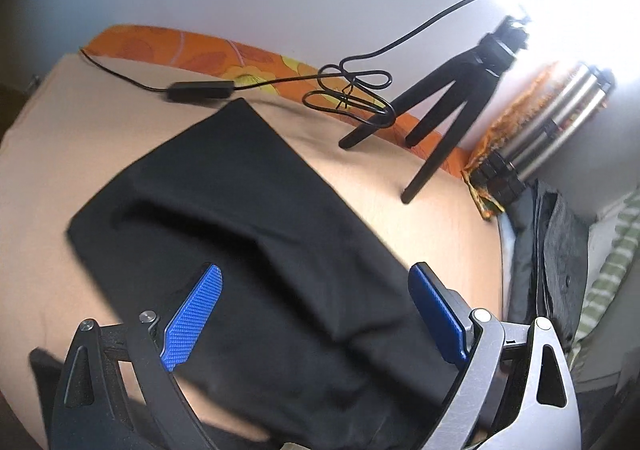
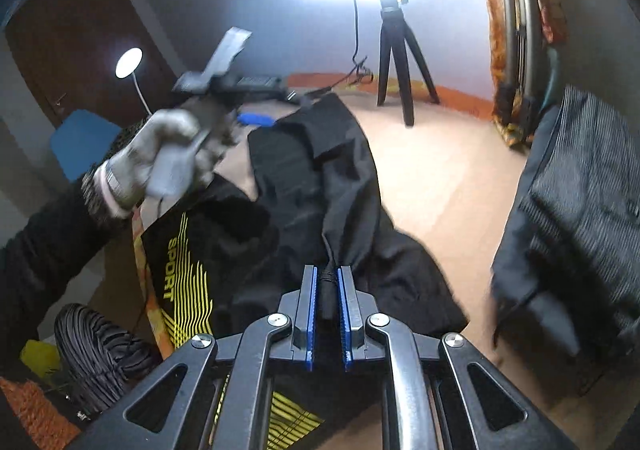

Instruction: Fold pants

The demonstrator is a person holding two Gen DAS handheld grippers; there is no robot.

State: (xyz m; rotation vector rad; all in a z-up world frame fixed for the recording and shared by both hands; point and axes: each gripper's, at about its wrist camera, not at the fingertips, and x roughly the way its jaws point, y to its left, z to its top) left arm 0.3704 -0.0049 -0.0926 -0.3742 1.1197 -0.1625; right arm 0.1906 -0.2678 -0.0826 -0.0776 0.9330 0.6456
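Black pants (image 1: 248,218) lie partly folded on a beige surface (image 1: 48,154). In the right wrist view the pants (image 2: 320,178) stretch away from me, with a yellow "SPORT" print (image 2: 180,278) at the near left. My right gripper (image 2: 328,274) is shut on a bunched edge of the pants. My left gripper (image 1: 316,282) is open above the pants, empty, with blue pads (image 1: 196,314) wide apart. It also shows in the right wrist view (image 2: 256,118), held up by a gloved hand (image 2: 160,162) over the far left of the pants.
A small black tripod (image 1: 440,110) and a looped black cable (image 1: 352,90) stand at the back of the surface. A folded dark garment (image 2: 580,210) lies at the right. An orange patterned cloth (image 1: 200,54) runs along the wall. A metal tripod bundle (image 1: 560,118) leans at the back right.
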